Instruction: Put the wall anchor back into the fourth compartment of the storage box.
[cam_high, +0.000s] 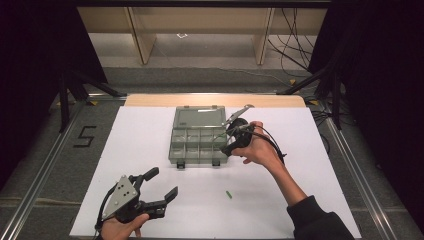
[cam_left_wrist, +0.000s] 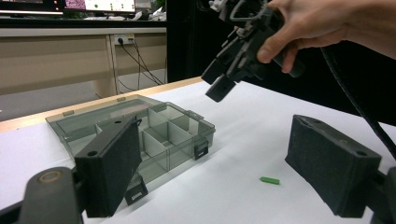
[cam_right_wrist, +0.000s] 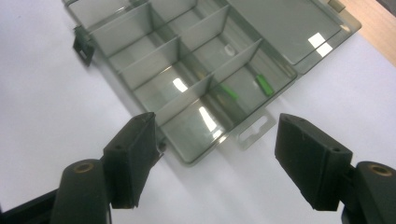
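High view, left to right: the left hand-held gripper (cam_high: 159, 184) sits low over the white surface (cam_high: 150, 145), jaws spread wide and holding nothing. A small green piece (cam_high: 228, 194) lies loose on the surface. The right hand-held gripper (cam_high: 231, 135) hovers, released, above the open organizer box (cam_high: 198, 135), where 2 green pieces (cam_right_wrist: 264, 85) lie in a compartment.

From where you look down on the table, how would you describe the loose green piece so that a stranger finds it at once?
Start at the white table and find the clear box in its middle. Come toward the person's side, past the box's front latches, to the bare area between the two hands. The green piece lies there alone, a tiny bright green stick, while the other green pieces sit inside the box.
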